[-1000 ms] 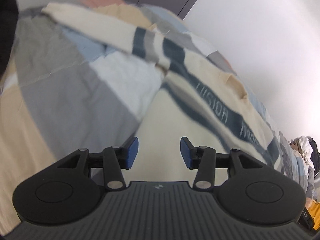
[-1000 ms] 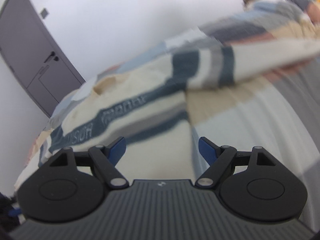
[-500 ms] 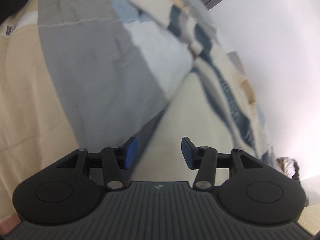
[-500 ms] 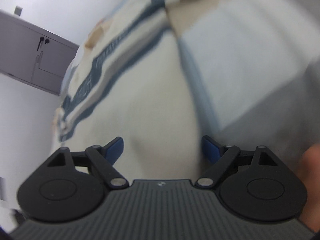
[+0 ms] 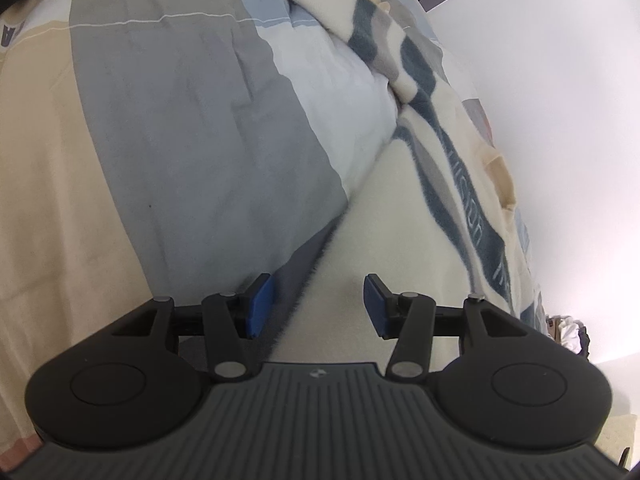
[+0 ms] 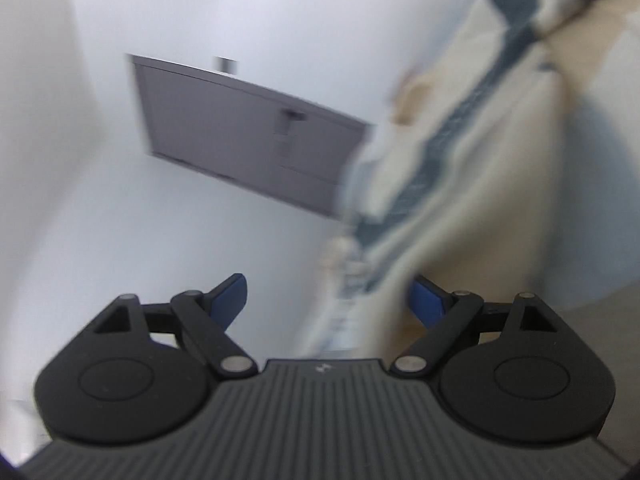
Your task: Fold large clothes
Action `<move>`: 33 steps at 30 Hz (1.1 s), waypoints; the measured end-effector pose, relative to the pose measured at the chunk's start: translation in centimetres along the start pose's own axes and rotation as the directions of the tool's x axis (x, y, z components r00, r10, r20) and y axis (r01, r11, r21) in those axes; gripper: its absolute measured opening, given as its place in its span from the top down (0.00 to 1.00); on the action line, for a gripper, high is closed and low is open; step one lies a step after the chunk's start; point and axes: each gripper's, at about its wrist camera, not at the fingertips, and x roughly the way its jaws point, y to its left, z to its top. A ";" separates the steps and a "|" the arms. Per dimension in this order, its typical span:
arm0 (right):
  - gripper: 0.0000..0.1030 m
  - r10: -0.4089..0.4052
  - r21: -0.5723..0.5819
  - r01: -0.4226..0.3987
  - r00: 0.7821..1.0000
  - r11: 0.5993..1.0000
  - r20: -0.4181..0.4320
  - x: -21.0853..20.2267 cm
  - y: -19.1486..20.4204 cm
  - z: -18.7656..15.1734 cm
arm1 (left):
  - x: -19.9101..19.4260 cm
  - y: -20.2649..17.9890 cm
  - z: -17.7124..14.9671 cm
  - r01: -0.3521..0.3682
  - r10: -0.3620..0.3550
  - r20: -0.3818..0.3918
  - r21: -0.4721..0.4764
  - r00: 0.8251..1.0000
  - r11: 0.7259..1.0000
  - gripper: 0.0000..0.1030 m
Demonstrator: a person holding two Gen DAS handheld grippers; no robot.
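- The left gripper (image 5: pixel 316 308) hangs released over the near edge of the sweater (image 5: pixel 384 240), with cloth below the parted blue pads and nothing pinched.
- The sweater is cream and fuzzy, lying spread on the bed (image 5: pixel 180 160); its plain lower body is nearest.
- Farther off, dark blue and grey stripes cross the chest, with pale lettering in the dark band, too small to read.
- A striped sleeve lies beyond, over the patchwork cover.
- The right gripper (image 6: pixel 330 300) is released too, jaws wide, its view blurred; the sweater (image 6: pixel 480 200) shows to its right, a grey door (image 6: pixel 248 132) behind.
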 end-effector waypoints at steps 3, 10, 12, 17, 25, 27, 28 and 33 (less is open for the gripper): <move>0.14 -0.050 -0.006 0.050 0.999 0.999 -0.017 0.6 -0.4 0.0 | -0.2 -0.3 -0.2 0.021 -0.021 -0.008 0.016 1.000 1.000 0.46; 0.14 -0.124 0.045 0.125 0.992 0.991 -0.034 1.6 -1.7 -0.2 | -1.7 -3.6 -2.0 0.191 -0.184 -0.052 0.196 0.981 0.962 0.46; 0.14 -0.154 0.062 0.156 0.987 0.986 -0.033 1.7 -2.2 -0.2 | -2.0 -5.2 -3.0 0.254 -0.241 -0.079 0.272 0.967 0.928 0.46; 0.14 -0.223 0.076 0.224 0.974 0.972 -0.029 3.0 -3.1 0.2 | -3.3 -8.1 -4.9 0.264 -0.264 -0.063 0.444 0.962 0.856 0.46; 0.16 -0.288 0.082 0.290 0.957 0.953 -0.037 4.4 -4.4 0.7 | -7.1 -7.2 -4.2 0.353 -0.406 0.038 0.424 0.913 0.834 0.46; 0.17 -0.314 0.072 0.316 0.949 0.946 -0.031 4.4 -4.5 0.8 | -6.3 -8.0 -4.8 0.398 -0.426 -0.039 0.441 0.904 0.804 0.44; 0.17 -0.324 0.068 0.325 0.946 0.943 -0.024 4.4 -4.6 0.9 | -5.5 -8.9 -5.6 0.408 -0.417 -0.088 0.459 0.905 0.789 0.44; 0.18 -0.344 0.067 0.345 0.939 0.936 -0.023 4.1 -4.9 1.2 | -0.3 -12.4 -10.7 0.354 -0.237 -0.268 0.608 0.934 0.710 0.45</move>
